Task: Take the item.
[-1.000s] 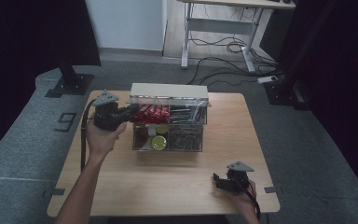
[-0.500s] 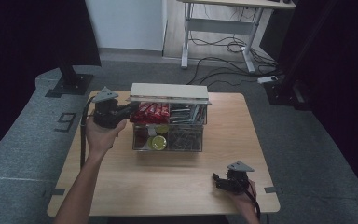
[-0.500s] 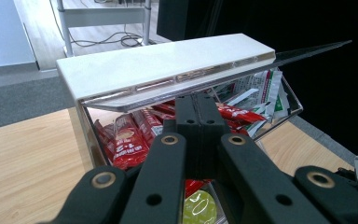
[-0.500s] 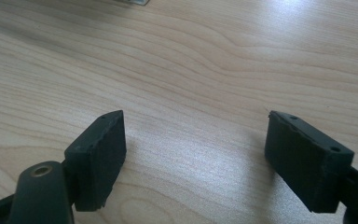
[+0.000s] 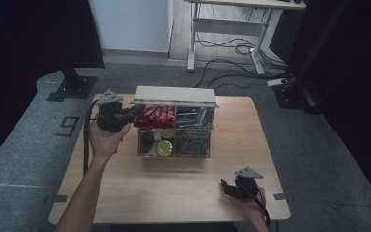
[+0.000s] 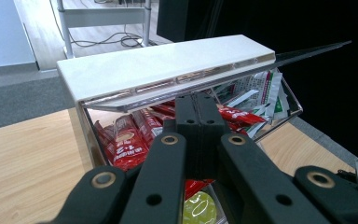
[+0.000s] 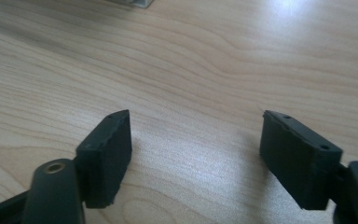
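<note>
A clear plastic box [image 5: 174, 151] stands mid-table under a white lid [image 5: 175, 95], which is lifted along the left edge. Inside lie red snack packets [image 5: 155, 114], green-and-white packets [image 6: 256, 91] and a yellow round item [image 5: 164, 147]. My left gripper [image 5: 134, 112] is at the box's upper left corner; its jaws [image 6: 196, 100] are shut together, with their tips just under the lid's [image 6: 168, 65] rim and above the red packets [image 6: 126, 140]. My right gripper [image 5: 226, 187] rests low at the front right of the table. Its jaws [image 7: 196, 140] are open and have just been closing a little, with bare wood between them.
The wooden table [image 5: 174, 188] has free room in front of the box and on both sides. A desk frame with cables [image 5: 232, 43] stands behind on the floor, and a black stand base [image 5: 70, 87] at the back left.
</note>
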The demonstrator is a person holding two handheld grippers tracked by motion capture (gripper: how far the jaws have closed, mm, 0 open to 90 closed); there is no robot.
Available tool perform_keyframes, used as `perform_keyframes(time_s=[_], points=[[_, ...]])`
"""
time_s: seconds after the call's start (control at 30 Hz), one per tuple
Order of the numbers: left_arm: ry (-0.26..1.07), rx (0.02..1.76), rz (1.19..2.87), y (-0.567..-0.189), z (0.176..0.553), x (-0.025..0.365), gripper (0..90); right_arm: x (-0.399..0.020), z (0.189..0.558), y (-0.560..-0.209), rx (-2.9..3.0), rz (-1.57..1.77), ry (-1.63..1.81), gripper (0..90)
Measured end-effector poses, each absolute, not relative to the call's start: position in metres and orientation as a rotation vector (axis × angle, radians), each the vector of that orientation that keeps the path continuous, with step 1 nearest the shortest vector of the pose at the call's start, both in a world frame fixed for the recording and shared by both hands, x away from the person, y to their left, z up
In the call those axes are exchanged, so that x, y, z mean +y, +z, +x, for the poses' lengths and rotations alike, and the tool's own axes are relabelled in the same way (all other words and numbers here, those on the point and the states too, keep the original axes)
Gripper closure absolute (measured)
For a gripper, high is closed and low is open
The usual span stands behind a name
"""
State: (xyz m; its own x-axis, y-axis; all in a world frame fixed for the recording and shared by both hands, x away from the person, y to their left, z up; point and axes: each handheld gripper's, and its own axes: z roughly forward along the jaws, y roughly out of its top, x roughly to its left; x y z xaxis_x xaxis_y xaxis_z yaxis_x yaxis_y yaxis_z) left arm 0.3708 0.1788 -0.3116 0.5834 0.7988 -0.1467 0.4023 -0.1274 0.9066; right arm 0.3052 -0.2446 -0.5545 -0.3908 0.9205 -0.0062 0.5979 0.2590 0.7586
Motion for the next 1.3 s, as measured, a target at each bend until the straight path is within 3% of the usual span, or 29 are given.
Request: perform_keyframes(time_s=[0.67,0.97,1.3], points=[[0.46,0.991,1.745,-0.31,0.372,0.18,90.0,-0.233,0.308,-0.503,1.995,1.275,1.183,37.4],[0.459,0.992,1.746,-0.31,0.372,0.18,90.0,-0.228,0.313,-0.469,1.952,1.207,1.269,46.5],[0.456,0.993,1.744,-0.31,0.372,0.18,90.0,-0.217,0.317,-0.432,1.942,1.125,1.338,50.2]])
